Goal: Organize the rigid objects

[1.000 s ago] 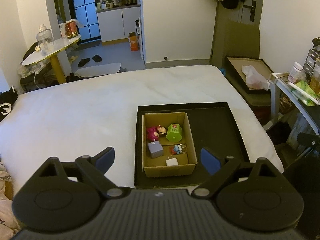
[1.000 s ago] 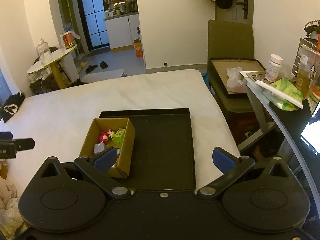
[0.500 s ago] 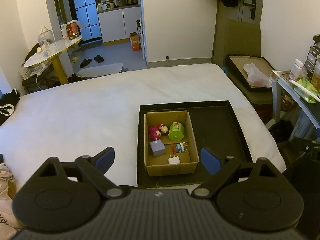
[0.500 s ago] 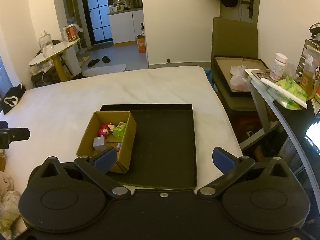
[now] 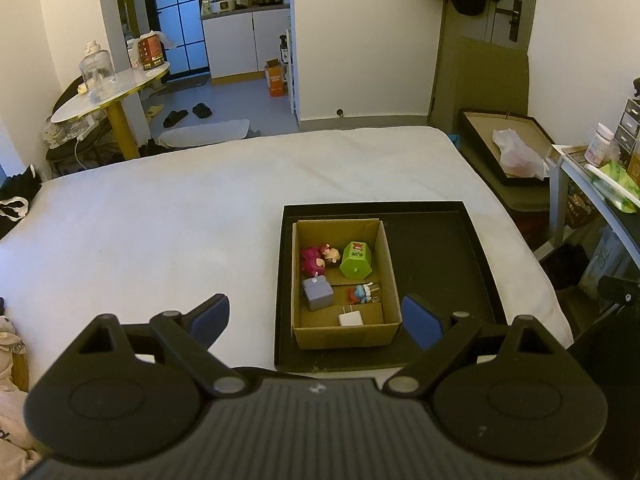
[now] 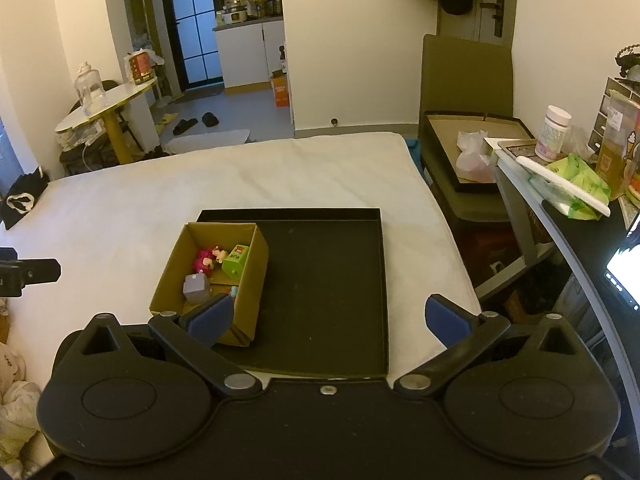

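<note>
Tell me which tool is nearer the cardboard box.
Left, probably. The left tool hangs open just short of the cardboard box, nearly centred on it. The right tool is open too, offset right over the black tray, box by its left finger.

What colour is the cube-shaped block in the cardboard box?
Greyish purple block, clearest in the left wrist view.

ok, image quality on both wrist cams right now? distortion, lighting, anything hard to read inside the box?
Left wrist: strong fisheye bowing and dark corners; warm, dim light; cardboard box contents sharp, the white charger is readable. Right wrist: same distortion and warm cast; the right gripper has one finger pad covering the box's near corner, and the box wall hides some items; bright screen glare at the right edge.
</note>
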{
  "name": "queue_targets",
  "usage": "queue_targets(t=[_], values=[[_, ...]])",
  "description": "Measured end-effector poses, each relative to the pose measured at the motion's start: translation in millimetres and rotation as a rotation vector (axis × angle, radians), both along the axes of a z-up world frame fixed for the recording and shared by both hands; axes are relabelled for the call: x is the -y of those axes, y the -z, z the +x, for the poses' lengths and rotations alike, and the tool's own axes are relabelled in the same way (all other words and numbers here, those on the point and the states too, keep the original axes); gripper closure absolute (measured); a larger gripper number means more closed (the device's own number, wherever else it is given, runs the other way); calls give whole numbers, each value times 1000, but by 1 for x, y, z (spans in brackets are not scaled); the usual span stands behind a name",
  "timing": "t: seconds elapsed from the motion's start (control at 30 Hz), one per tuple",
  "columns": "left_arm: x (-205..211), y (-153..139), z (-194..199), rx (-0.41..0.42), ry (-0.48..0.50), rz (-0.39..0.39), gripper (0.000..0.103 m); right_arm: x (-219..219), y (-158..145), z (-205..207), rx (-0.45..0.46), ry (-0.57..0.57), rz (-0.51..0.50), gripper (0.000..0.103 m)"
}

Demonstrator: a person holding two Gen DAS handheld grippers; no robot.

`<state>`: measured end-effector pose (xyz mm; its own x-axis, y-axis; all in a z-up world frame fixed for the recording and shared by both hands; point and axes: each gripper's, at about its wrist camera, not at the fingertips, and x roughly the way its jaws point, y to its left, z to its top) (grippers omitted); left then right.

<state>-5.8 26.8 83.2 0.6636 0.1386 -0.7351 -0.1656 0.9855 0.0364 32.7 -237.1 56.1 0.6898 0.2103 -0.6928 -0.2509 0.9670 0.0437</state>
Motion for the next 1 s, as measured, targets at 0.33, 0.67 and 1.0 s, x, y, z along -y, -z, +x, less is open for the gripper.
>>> queue_targets(t=[0.33,0.67,1.0], values=[[3,-3,0,4,13,6,11,-2,-2,-2,3,-11,-1,0],[4,-5,1,12,7,-1,11,-4,-5,-3,11,-29,3,0],[4,-5,0,10,3,-3,11,-6,-6,-5,15,-29,2,0]])
